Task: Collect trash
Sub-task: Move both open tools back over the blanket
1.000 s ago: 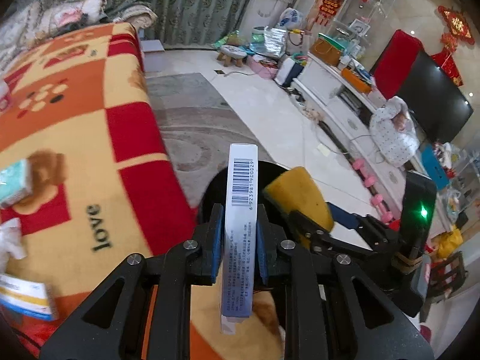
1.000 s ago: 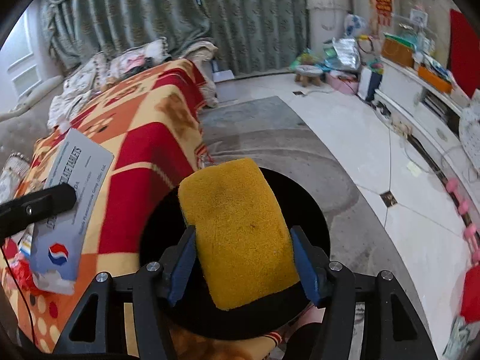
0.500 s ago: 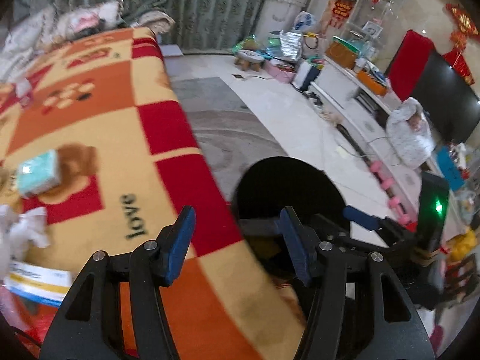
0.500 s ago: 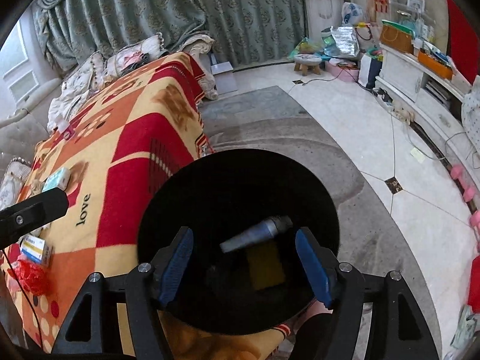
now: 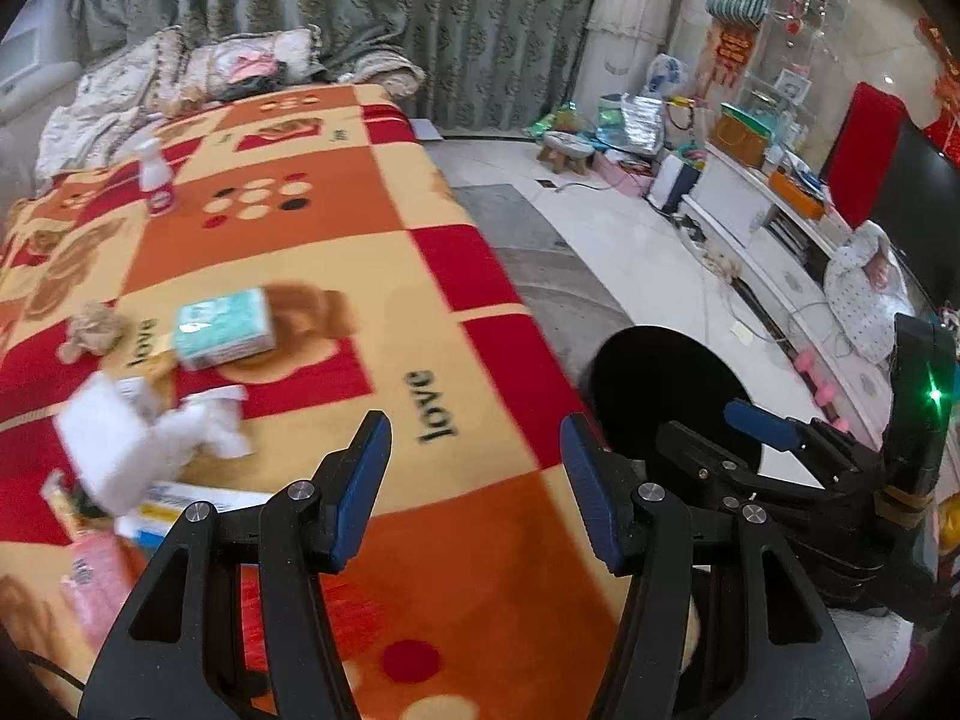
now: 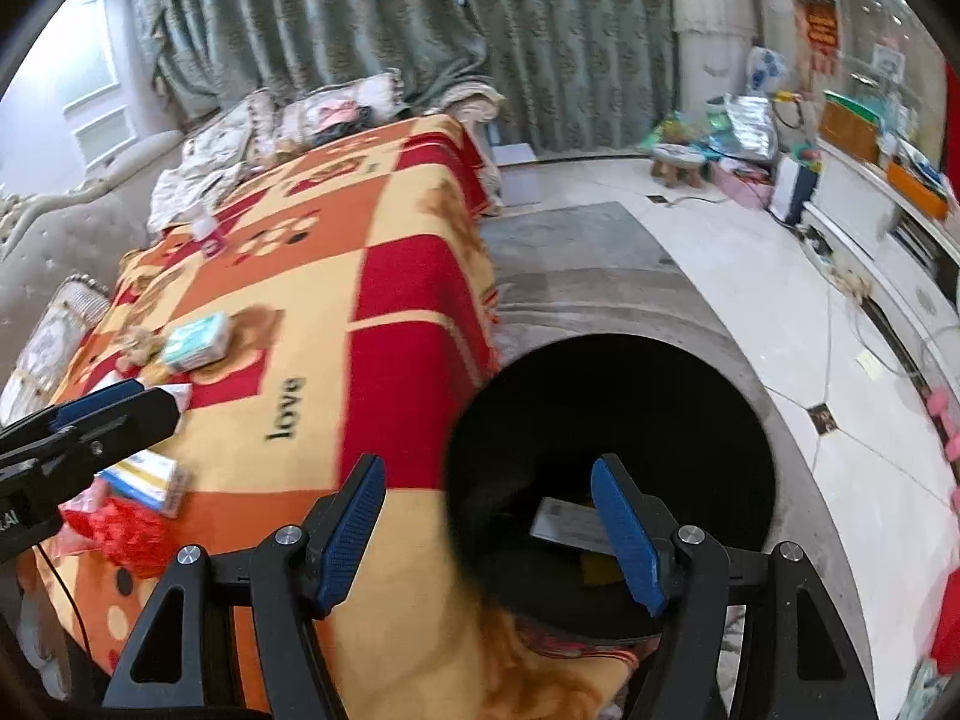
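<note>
My left gripper (image 5: pixel 474 438) is open and empty above the patterned blanket (image 5: pixel 492 516), just left of the black round bin (image 5: pixel 666 396). My right gripper (image 6: pixel 489 474) is also open and empty, over the bin's left rim (image 6: pixel 474 420). Inside the bin lie a grey box (image 6: pixel 564 525) and a yellow sponge (image 6: pixel 600 570). Litter sits on the blanket: a teal tissue pack (image 5: pixel 223 329), crumpled white tissue (image 5: pixel 204 429), a blue and yellow box (image 5: pixel 180 504), a pink packet (image 5: pixel 96 576) and a red crumpled bag (image 6: pixel 120 531).
A small spray bottle (image 5: pixel 155 174) stands far back on the blanket, with pillows (image 5: pixel 240 60) and curtains behind. Right of the bin are a grey rug (image 6: pixel 600 252), white floor tiles and a low TV cabinet (image 5: pixel 774 240) crowded with things.
Both grippers opened and let go, the left of the grey box and the right of the yellow sponge. Both things now lie in the bin. Both grippers swung left towards the blanket.
</note>
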`<state>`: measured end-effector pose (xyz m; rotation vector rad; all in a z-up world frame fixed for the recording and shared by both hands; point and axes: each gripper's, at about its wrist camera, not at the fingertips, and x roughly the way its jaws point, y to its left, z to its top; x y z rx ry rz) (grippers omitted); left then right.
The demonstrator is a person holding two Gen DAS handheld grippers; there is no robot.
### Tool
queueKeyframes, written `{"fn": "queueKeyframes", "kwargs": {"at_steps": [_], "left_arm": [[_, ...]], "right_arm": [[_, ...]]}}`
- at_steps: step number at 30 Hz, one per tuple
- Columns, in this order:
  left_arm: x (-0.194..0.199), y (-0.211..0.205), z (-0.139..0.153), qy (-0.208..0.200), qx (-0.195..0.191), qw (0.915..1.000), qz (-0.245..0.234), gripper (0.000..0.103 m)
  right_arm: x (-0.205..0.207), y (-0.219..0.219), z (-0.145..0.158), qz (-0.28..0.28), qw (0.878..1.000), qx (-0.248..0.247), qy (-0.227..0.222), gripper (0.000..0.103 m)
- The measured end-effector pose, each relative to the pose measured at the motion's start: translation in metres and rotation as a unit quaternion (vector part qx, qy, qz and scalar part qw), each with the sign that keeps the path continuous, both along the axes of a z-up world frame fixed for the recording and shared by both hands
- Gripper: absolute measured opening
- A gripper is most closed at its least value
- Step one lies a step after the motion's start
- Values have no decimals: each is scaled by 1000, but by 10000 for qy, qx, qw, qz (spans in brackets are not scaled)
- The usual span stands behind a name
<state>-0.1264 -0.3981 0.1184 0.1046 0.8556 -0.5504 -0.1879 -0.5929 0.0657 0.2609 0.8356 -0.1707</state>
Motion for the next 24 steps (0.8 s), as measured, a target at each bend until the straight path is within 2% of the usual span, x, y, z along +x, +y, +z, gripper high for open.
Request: {"fn": "queueKeyframes", "kwargs": {"at_steps": [6, 13, 24], "left_arm": [[2, 49, 7, -85, 69, 9994, 343, 58], [13, 114, 2, 35, 176, 9958, 893, 57], [23, 207, -10, 266, 225, 9851, 1684, 57]], "right_arm": [[18, 40, 6, 413, 9991, 74, -58, 71], [40, 92, 3, 981, 9949, 223, -10, 71], [63, 153, 1, 1689, 9853, 247, 83, 72]]}}
